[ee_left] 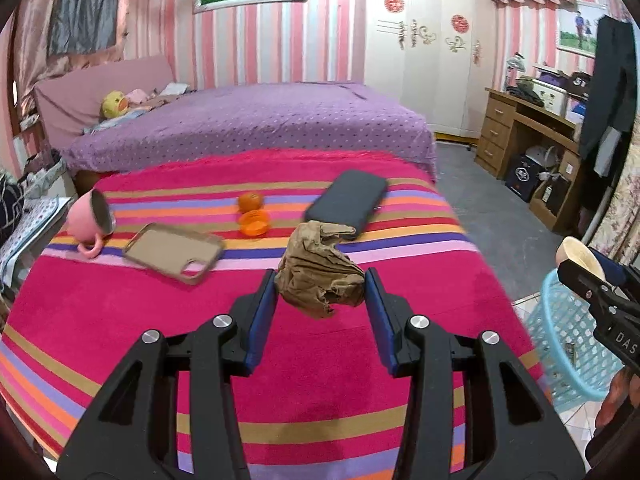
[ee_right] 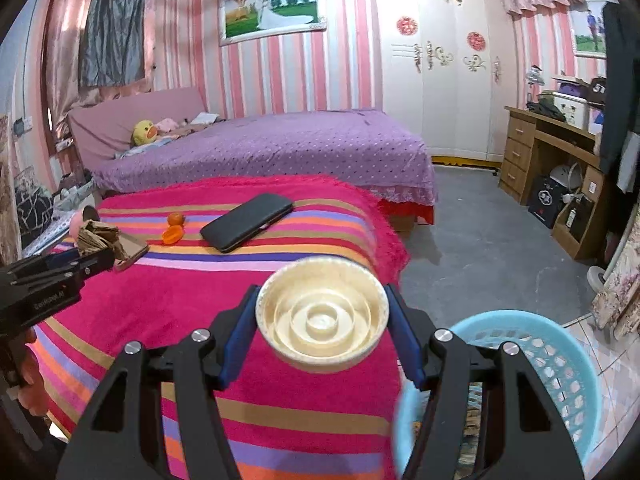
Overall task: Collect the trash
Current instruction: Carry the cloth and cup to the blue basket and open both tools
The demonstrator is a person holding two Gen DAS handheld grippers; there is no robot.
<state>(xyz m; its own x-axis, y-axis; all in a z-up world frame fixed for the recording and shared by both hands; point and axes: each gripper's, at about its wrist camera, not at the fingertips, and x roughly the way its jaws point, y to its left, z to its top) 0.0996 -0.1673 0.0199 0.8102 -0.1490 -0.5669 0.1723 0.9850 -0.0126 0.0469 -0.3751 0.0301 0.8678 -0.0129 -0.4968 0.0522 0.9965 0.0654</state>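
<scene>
Brown crumpled paper hangs pinched in the left gripper above the striped blanket. One cream ribbed lid sits clamped in the right gripper, beside one blue basket. Two orange pieces lie on the blanket.

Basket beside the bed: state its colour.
The basket is light blue with a lattice wall, shown best in the right wrist view.

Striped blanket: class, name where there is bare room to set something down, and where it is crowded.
Free: the near half of the striped blanket, between the phone case and the blue basket. Crowded: the far band, where the pink mug, orange peels and black phone lie.
</scene>
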